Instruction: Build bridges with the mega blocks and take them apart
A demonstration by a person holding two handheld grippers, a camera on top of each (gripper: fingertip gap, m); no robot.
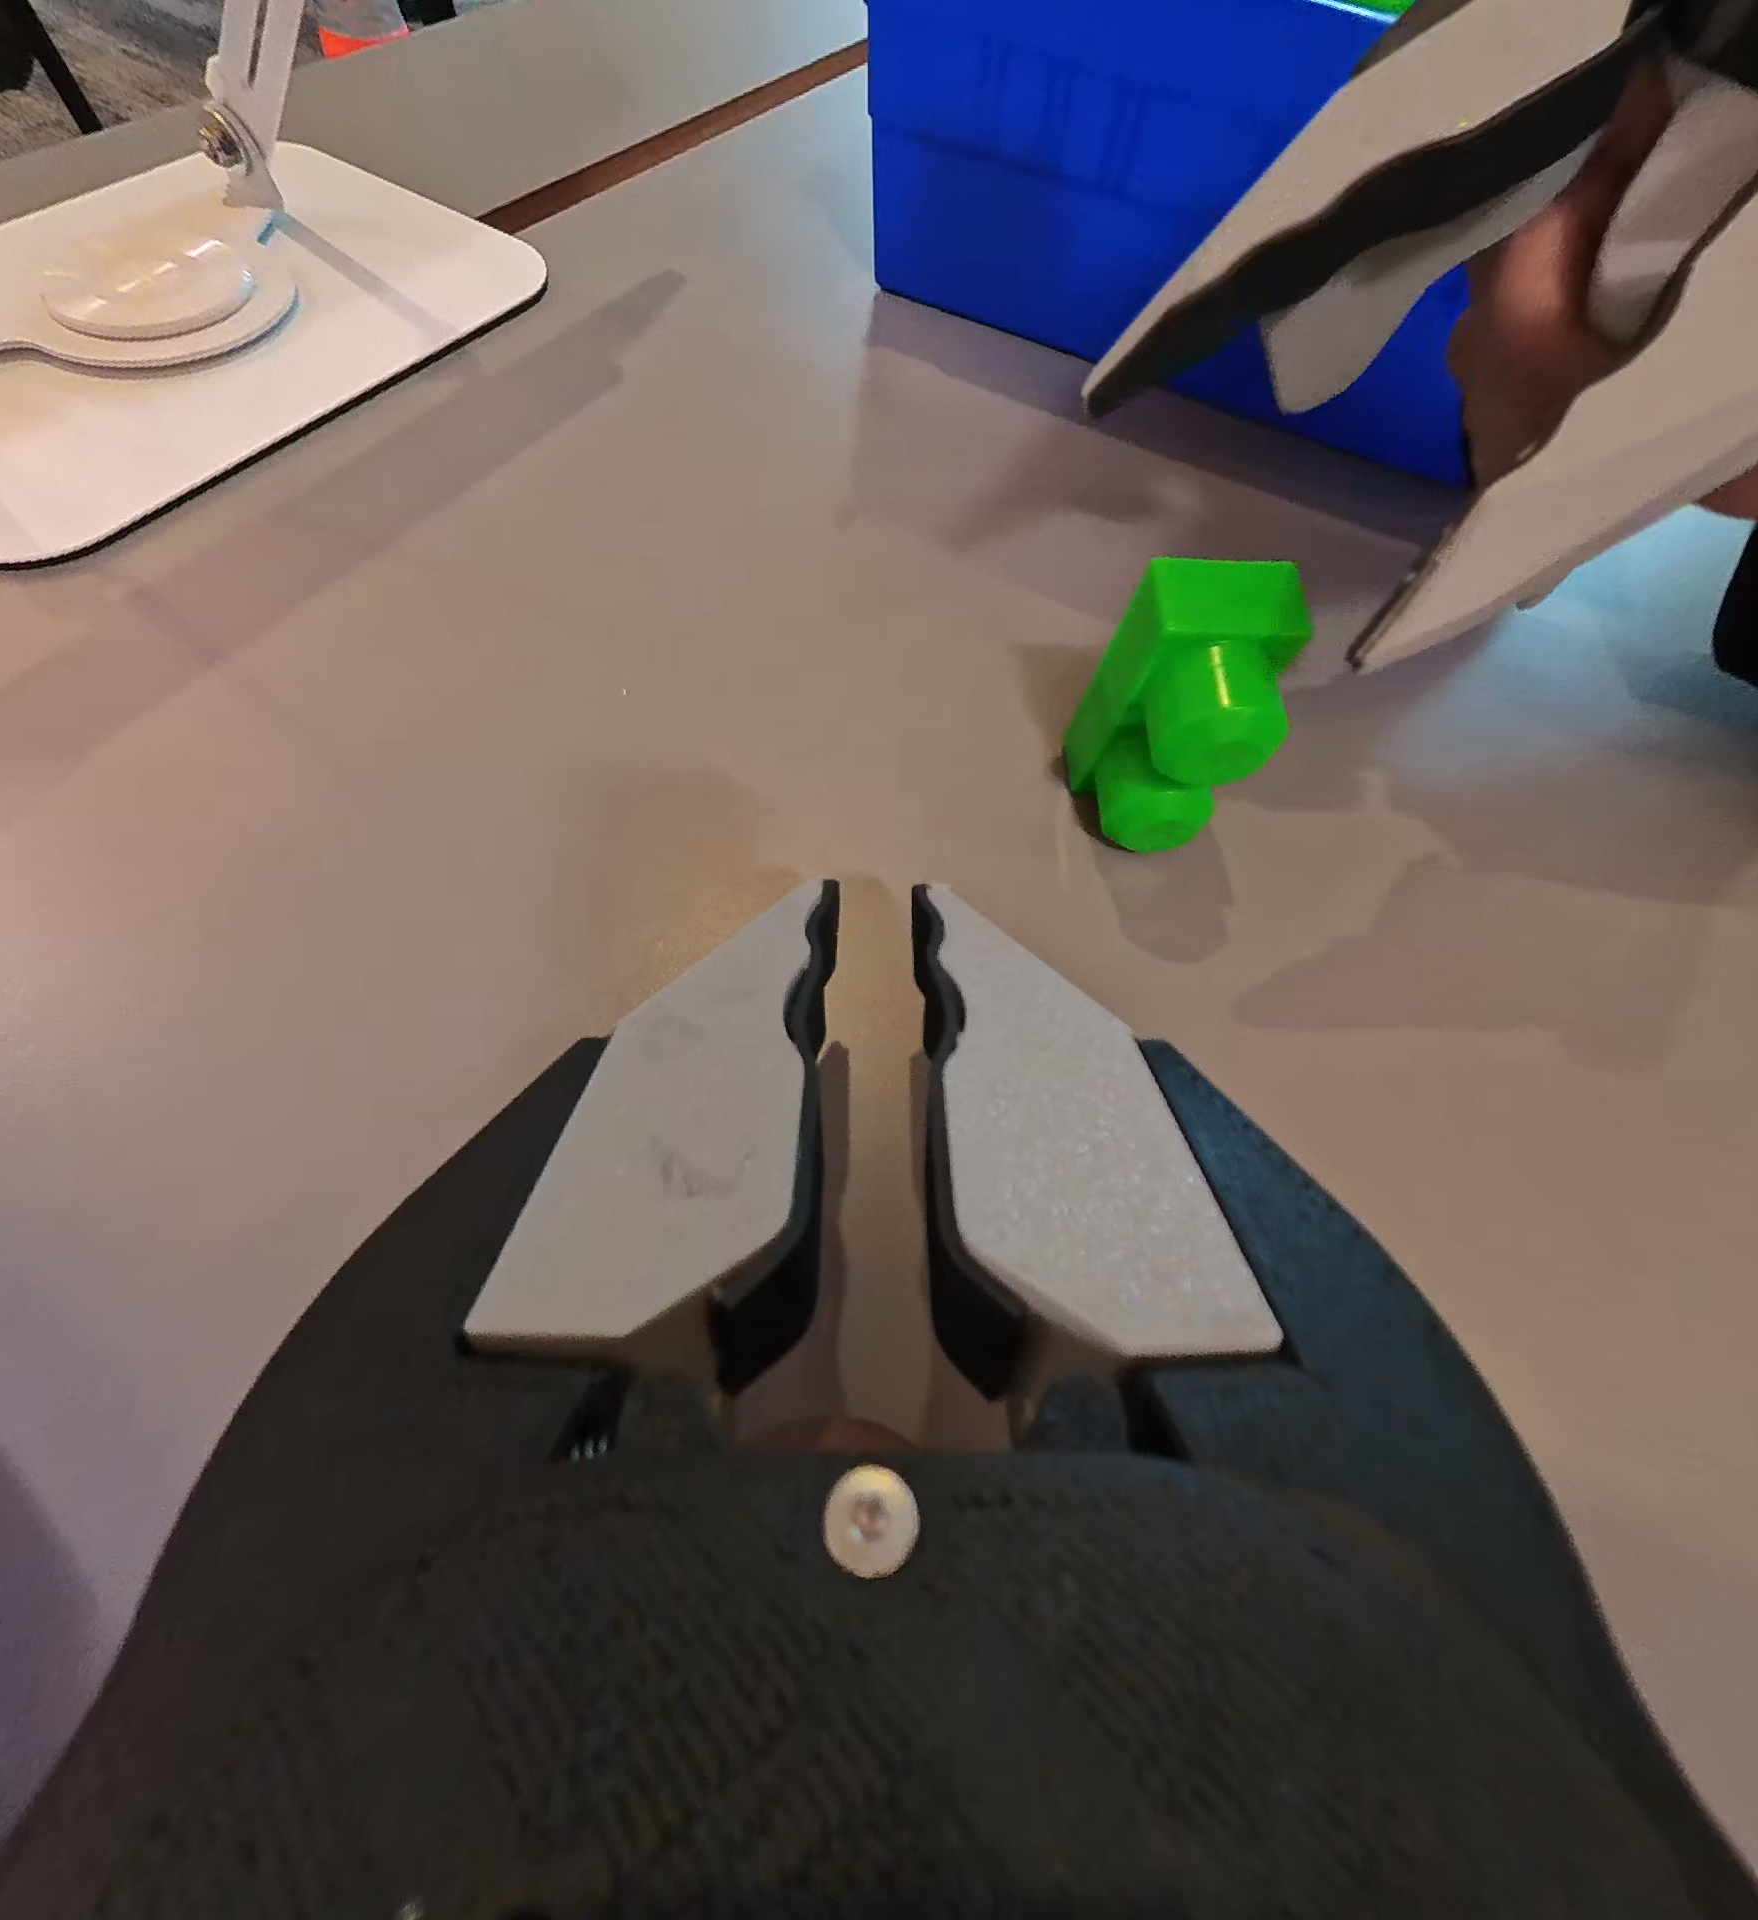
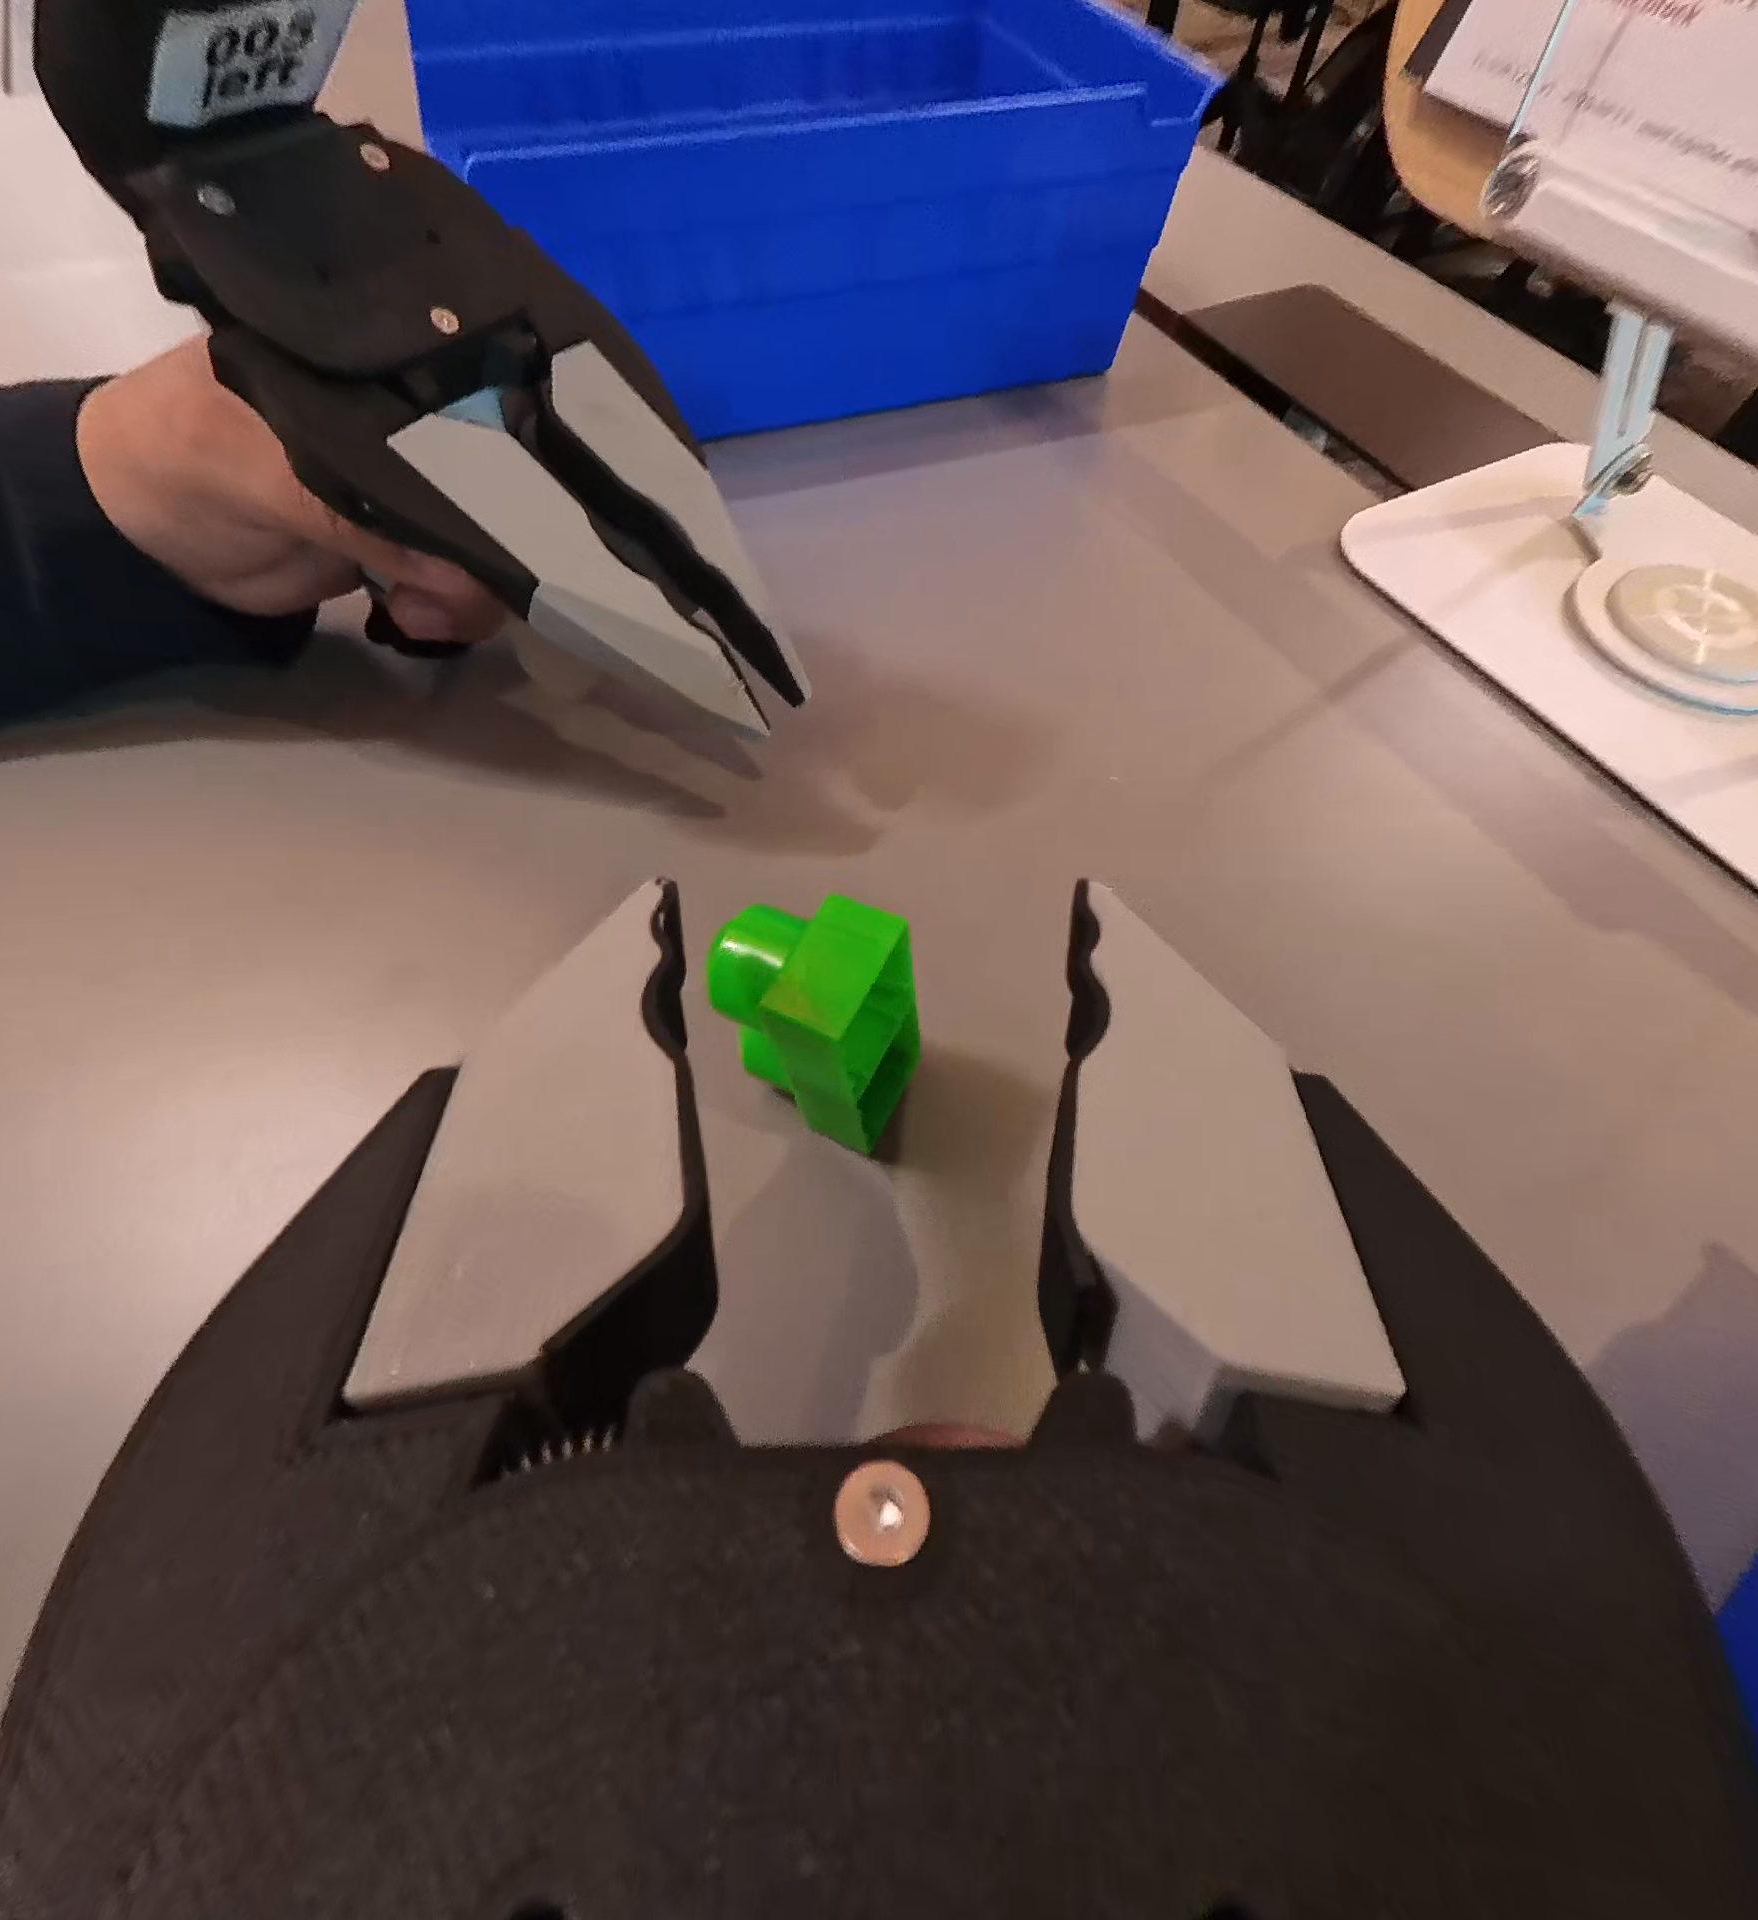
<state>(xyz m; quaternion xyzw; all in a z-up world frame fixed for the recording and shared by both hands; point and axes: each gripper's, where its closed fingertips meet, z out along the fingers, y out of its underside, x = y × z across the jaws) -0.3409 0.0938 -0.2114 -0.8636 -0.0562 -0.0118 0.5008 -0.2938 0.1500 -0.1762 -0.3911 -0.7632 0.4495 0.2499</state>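
Lying on its side on the grey bench, the green mega block sits w/ its two studs pointing sideways, one stud resting on the surface, hollow underside facing the other way. Open room: broad bare bench around the block on the near side; the blue bin stands farther back, well apart from the block, and a white stand base occupies the far corner, w/ a dark seam in the bench running behind the bin. Right gripper has its jaws spread wide, holding nothing; in the right wrist view the block lies between the two fingers, just short of the tips, nearer the left finger, not touching either as far as can be seen. Seen from the left wrist view, the right gripper hangs above and beyond the block, tips angled down toward it. Left gripper has its jaws nearly closed, only a narrow slit between them, gripping nothing; it hovers low over bare bench, w/ the block off to its front right, near but clear of the tips. A hand in a dark sleeve holds that gripper.
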